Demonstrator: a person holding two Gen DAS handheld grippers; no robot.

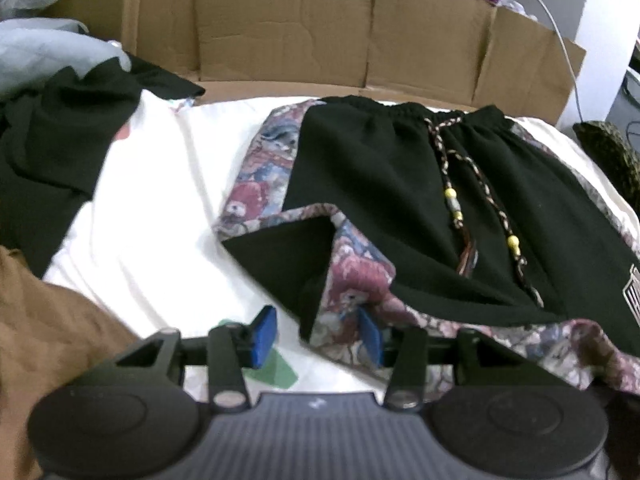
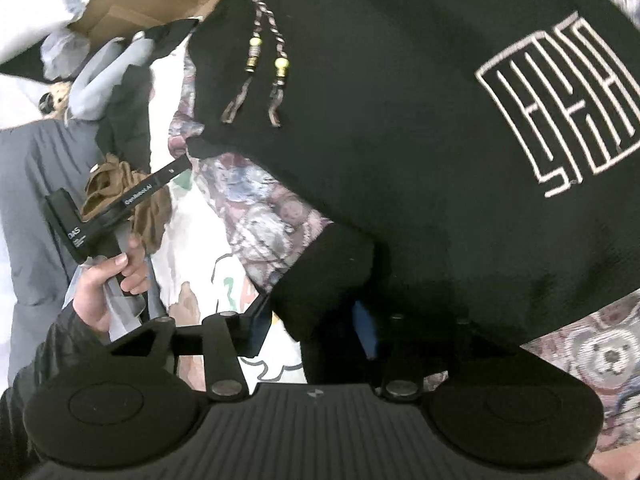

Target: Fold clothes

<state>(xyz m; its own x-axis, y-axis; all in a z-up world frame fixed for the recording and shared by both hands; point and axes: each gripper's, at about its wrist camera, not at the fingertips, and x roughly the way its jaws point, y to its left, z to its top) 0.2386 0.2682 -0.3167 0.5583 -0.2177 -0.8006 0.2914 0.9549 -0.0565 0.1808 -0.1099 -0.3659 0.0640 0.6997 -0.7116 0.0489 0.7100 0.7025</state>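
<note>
Left gripper [image 1: 316, 336] stands with its blue pads [image 1: 264, 336] apart, nothing pinched; the floral hem corner of the black shorts [image 1: 400, 208] sits by the right-hand pad, though whether it touches is unclear. Right gripper [image 2: 314, 334] has its jaws parted too, a black fold of the shorts lying between them, not squeezed. The shorts lie spread on the white sheet [image 1: 160, 220], waistband toward the cardboard wall [image 1: 288, 28], beaded braided drawstring [image 1: 480, 200] trailing down the front. On one leg, a white maze-like embroidered emblem [image 2: 560, 104]; I can't read it. In the right wrist view a hand [image 2: 108, 280] grips the other gripper's handle; its small white label is too tiny to read. Around: a black garment [image 1: 60, 132] left, brown cloth [image 1: 48, 340] nearer, pale blue clothing [image 1: 36, 52] behind.
</note>
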